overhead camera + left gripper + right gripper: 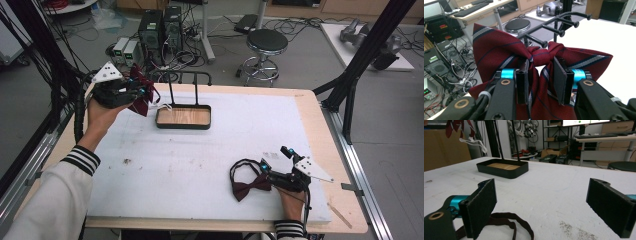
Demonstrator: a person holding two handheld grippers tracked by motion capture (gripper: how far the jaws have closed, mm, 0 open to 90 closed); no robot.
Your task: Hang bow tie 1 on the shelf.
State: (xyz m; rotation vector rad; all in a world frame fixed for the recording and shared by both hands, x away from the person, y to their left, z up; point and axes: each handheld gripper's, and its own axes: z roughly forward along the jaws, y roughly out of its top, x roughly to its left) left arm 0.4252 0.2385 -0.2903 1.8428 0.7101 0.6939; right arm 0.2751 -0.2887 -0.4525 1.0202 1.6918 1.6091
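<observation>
While two bow ties show, left fingers (540, 82) clamp the striped bow tie (499, 50), right fingers (549, 207) spread wide, empty, plain bow tie (248, 187) beside them

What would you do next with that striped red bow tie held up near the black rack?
Probably carry it a little closer and loop it over a peg. The left gripper is shut on the striped bow tie, just short of the rack's pegs, and the tie hangs clear of the table.
</observation>
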